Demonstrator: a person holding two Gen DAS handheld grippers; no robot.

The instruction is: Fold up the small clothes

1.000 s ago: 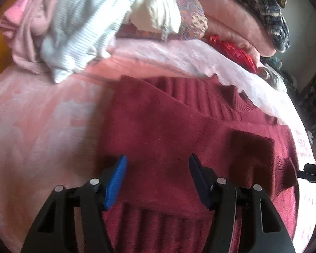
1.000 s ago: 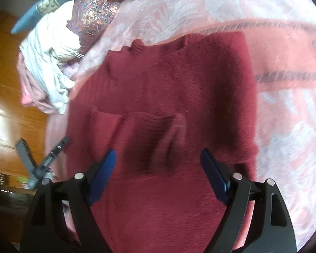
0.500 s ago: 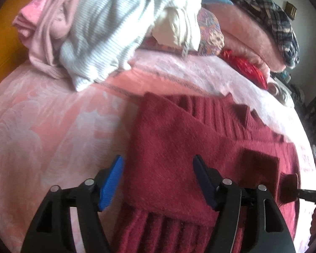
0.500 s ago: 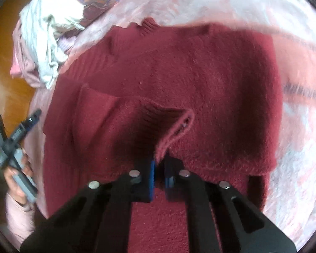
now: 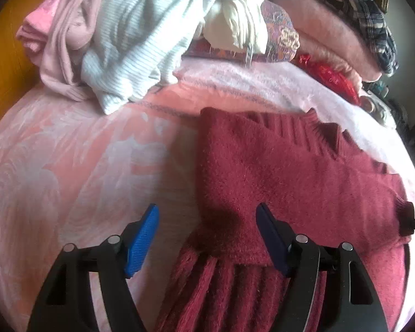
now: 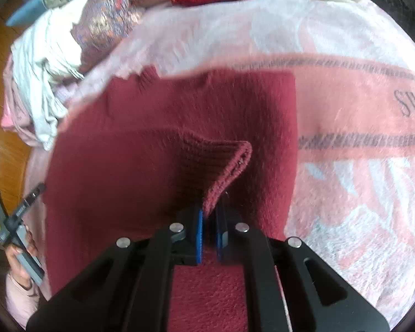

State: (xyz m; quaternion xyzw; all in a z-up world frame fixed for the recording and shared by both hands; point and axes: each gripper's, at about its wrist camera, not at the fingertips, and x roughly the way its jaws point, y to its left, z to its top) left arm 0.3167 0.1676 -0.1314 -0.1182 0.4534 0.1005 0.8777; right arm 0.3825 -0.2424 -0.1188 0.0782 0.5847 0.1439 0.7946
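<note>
While the maroon sweater (image 6: 157,171) lies flat on the pink bedspread (image 6: 345,199), the right tongs (image 6: 209,233) pinch its sleeve cuff (image 6: 229,166), evidently to fold it inward; the left tongs (image 5: 207,239), just widening, straddle the sweater's edge ungripped.

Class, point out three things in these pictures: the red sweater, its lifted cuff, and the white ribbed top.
red sweater (image 5: 276,171), left wrist view, on its folded body.
cuff (image 6: 229,163), right wrist view, on the ribbed end above the shut right gripper (image 6: 209,238).
white ribbed top (image 5: 141,33), left wrist view, on its middle.
</note>
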